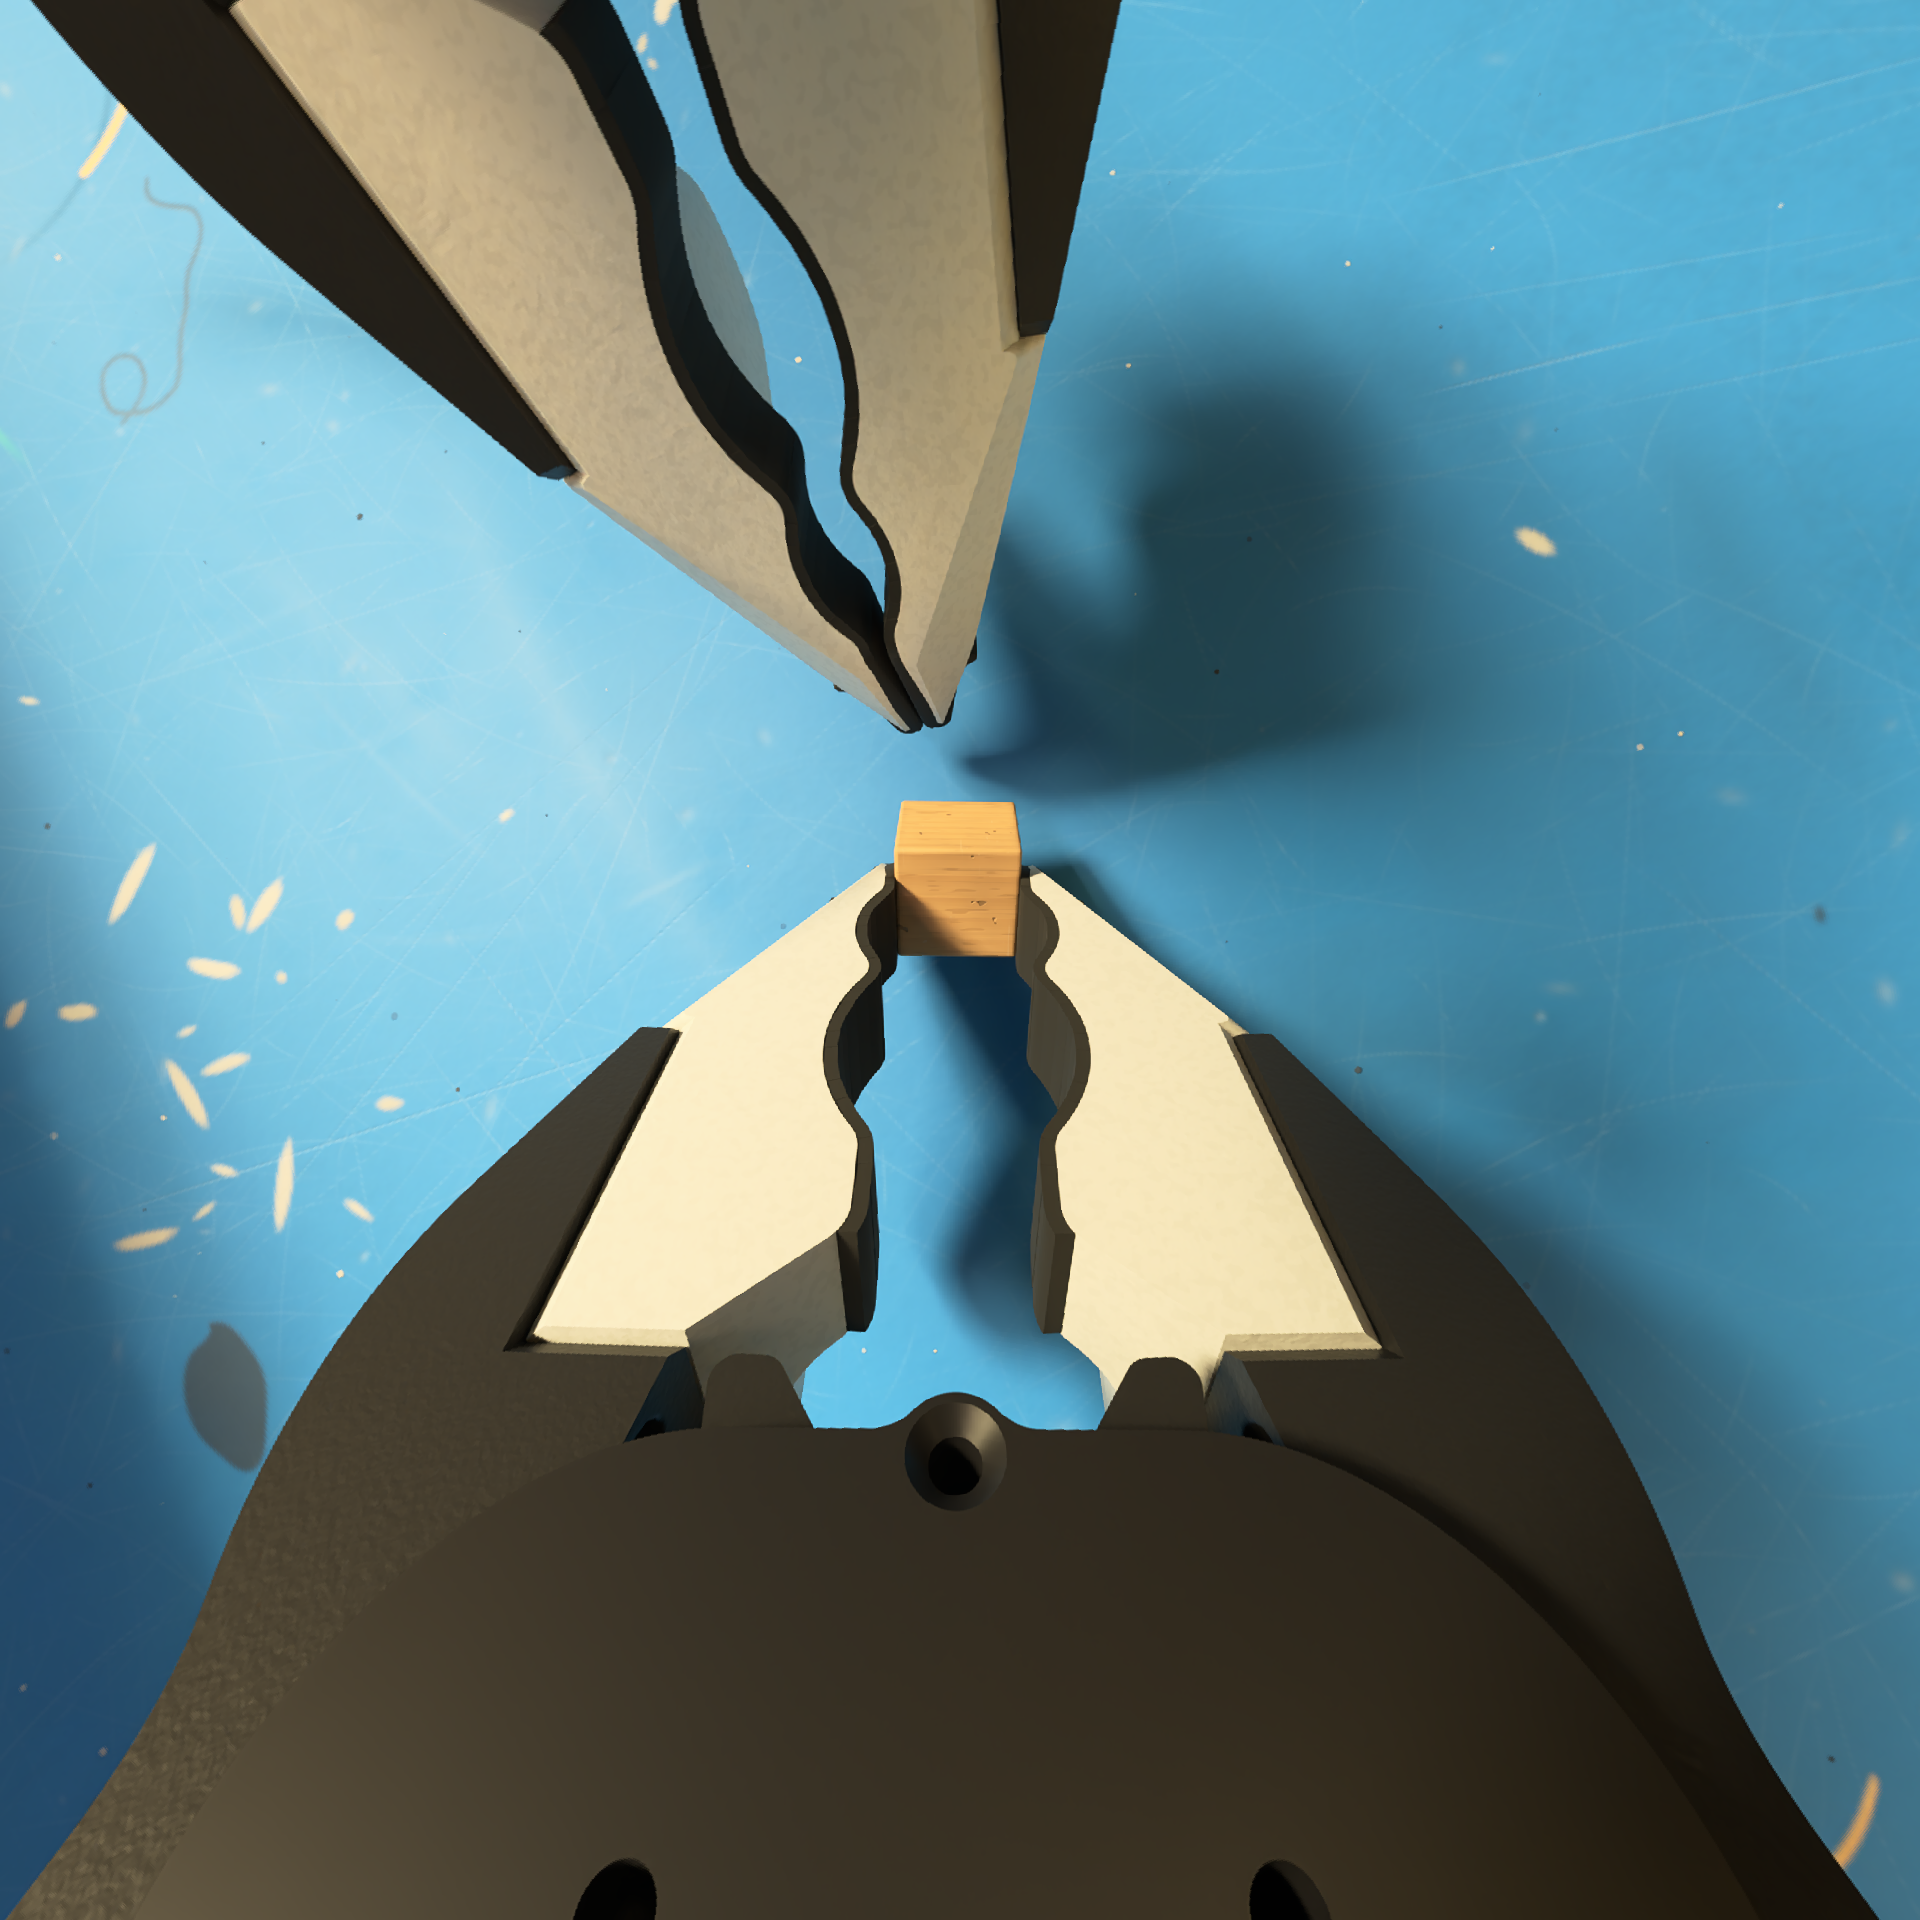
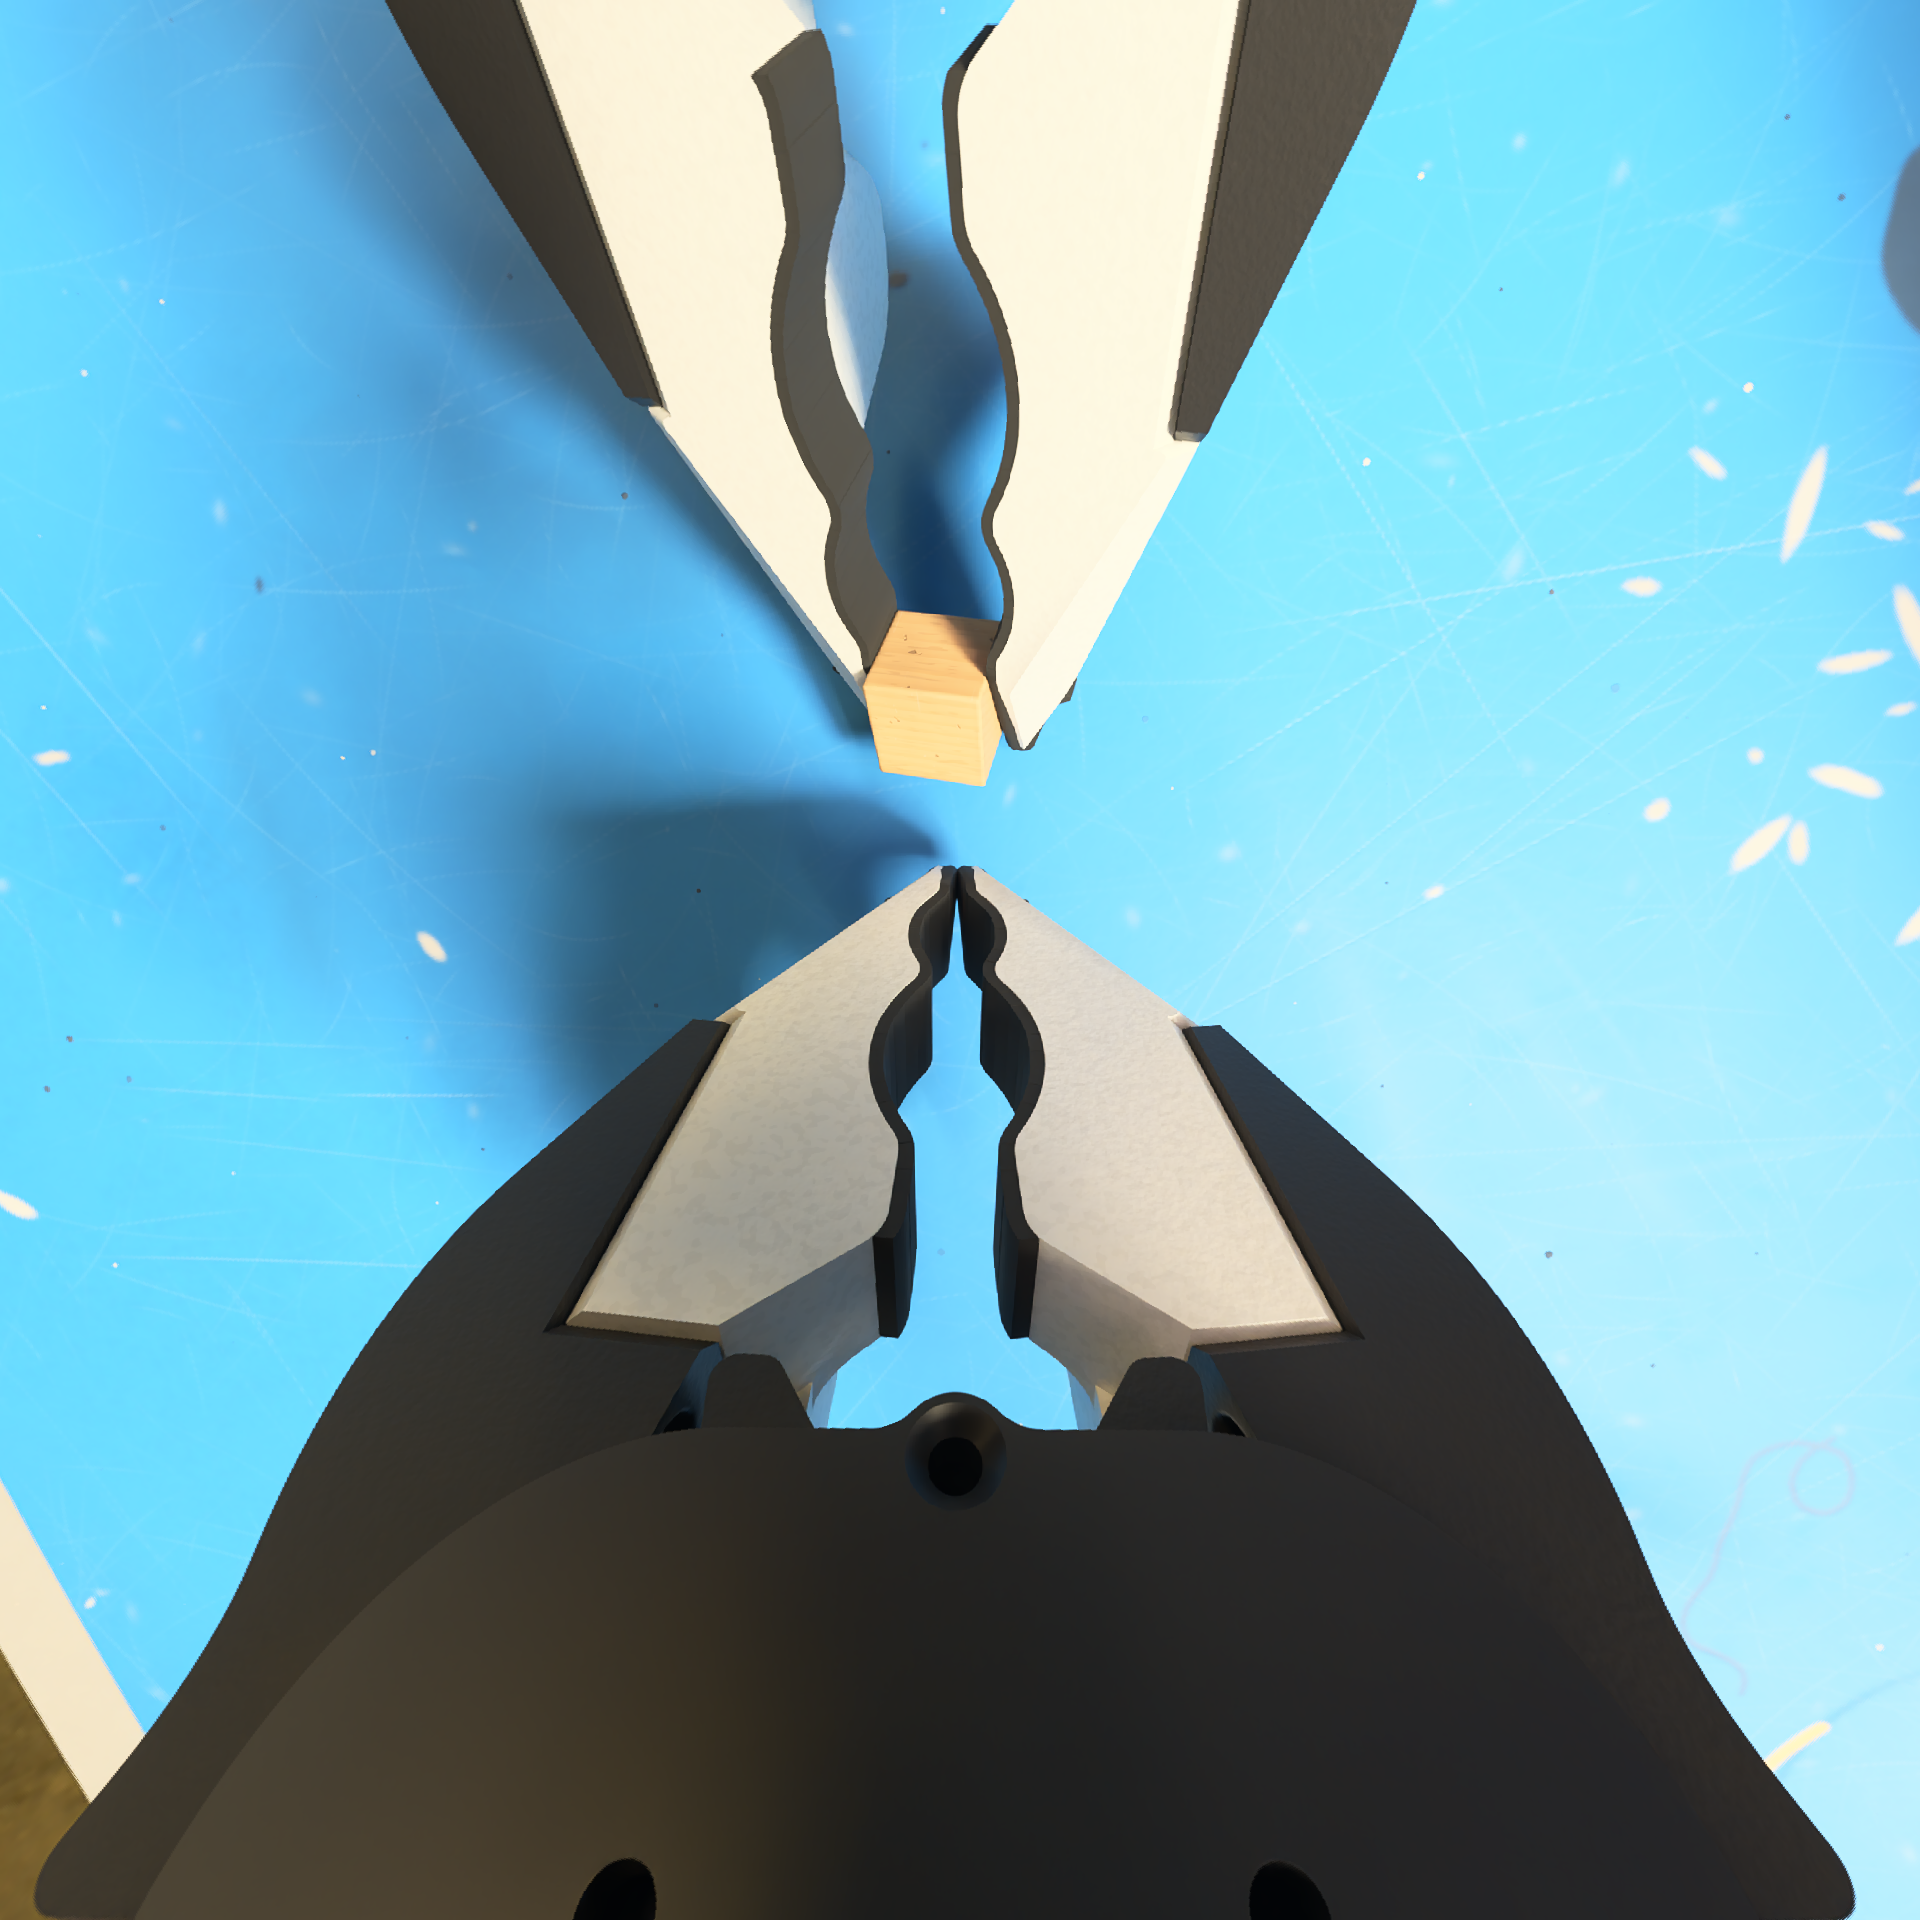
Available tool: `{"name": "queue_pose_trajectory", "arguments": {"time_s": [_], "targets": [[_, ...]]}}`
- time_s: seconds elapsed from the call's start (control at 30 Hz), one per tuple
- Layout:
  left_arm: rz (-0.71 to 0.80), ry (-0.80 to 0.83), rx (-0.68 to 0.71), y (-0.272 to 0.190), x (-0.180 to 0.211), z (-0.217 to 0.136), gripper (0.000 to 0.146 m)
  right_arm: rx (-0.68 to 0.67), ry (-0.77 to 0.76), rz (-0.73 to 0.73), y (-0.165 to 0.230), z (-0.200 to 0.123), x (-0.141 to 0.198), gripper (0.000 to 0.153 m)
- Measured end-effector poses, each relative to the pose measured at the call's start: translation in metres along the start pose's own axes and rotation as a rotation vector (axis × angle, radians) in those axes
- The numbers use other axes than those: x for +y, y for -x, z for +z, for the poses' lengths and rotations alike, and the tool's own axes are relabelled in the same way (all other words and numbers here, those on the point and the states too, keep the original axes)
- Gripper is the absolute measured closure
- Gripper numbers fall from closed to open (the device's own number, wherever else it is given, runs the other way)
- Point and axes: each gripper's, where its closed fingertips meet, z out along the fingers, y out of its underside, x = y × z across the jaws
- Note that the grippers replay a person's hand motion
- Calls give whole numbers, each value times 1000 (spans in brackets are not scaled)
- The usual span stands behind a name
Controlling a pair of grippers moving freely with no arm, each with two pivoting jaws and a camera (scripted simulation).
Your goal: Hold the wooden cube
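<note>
Wooden cube (image 1: pixel 956 878) sides behind left gripper (image 1: pixel 956 896) fingertips

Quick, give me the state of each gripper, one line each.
Left gripper: closed on the small light-brown wooden cube, pinched at its fingertips.
Right gripper: closed, holding nothing.

light: bright and hard on your blue desk (image 2: pixel 1558 1039)
shadows: dark soft-edged patch (image 1: pixel 1247 582) toward the desk's far right; left edge dim
focus: sharp throughout, no blur
edges: you get wide-angle stretch at the corners
</note>
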Motion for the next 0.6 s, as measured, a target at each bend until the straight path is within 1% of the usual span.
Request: {"name": "queue_pose_trajectory", "arguments": {"time_s": [0.33,0.43,0.53,0.6], "targets": [[-16,8,9,0,-1,1,125,-33,-23,50,-1,2,0,153],[-22,7,13,0,-1,1,125,-37,-20,51,0,2,1,153],[-33,6,22,0,-1,2,125,-63,-57,46,1,5,-3,153],[-28,12,17,0,-1,2,125,-69,-41,35,1,6,-6,153]]}}
